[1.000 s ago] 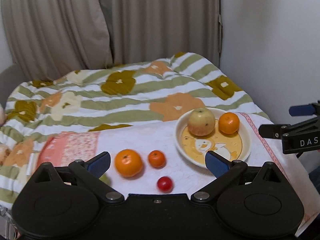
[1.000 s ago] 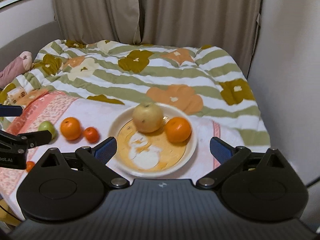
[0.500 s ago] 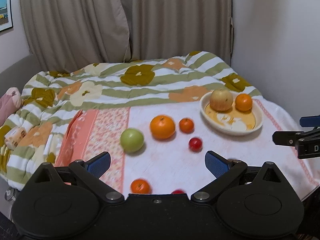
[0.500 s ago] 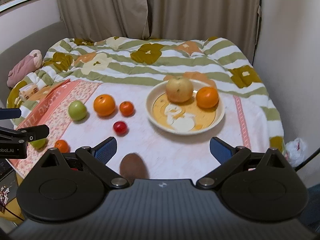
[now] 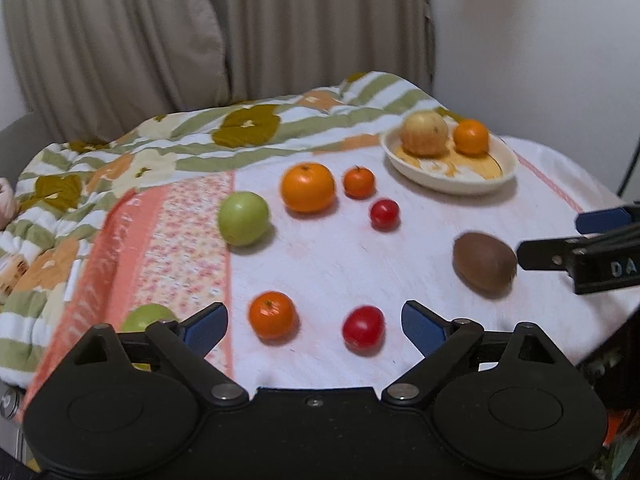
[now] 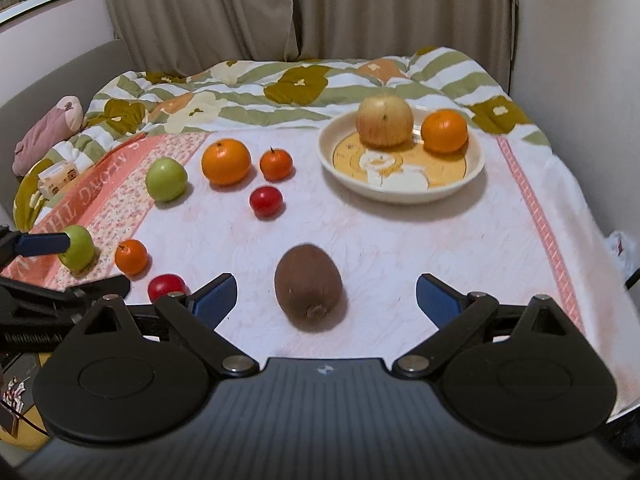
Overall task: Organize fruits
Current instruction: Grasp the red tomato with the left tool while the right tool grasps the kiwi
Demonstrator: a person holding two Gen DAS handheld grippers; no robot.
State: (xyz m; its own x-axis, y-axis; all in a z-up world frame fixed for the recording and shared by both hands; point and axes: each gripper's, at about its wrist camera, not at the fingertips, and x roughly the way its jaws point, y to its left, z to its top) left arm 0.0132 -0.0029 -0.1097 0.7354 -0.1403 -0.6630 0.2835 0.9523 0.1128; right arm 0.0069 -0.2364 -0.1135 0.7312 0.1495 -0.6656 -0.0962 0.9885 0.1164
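Observation:
A cream plate (image 6: 400, 196) at the back right holds a yellow apple (image 6: 384, 120) and an orange (image 6: 444, 131). Loose on the white cloth lie a big orange (image 5: 307, 187), a mandarin (image 5: 359, 182), a tomato (image 5: 384, 214) and a green apple (image 5: 243, 218). My left gripper (image 5: 314, 320) is closing on nothing. A small orange (image 5: 272, 314) and a red tomato (image 5: 363, 328) lie just ahead of its fingers, apart from the pads. A second green apple (image 5: 146, 318) sits behind its left finger. My right gripper (image 6: 326, 294) is open, with a brown kiwi (image 6: 308, 286) lying untouched between its fingers.
A striped flowered quilt (image 6: 304, 84) covers the bed behind the cloth, with curtains (image 6: 304, 8) beyond. A pink plush toy (image 6: 48, 132) lies at the far left. A wall (image 6: 580, 60) stands close on the right, and the cloth drops off at the right edge (image 6: 592, 240).
Both views have pulled back from the plate and sunk toward the cloth. The kiwi, the near small orange, the near tomato and the green apples came into view. The left jaws have narrowed a little.

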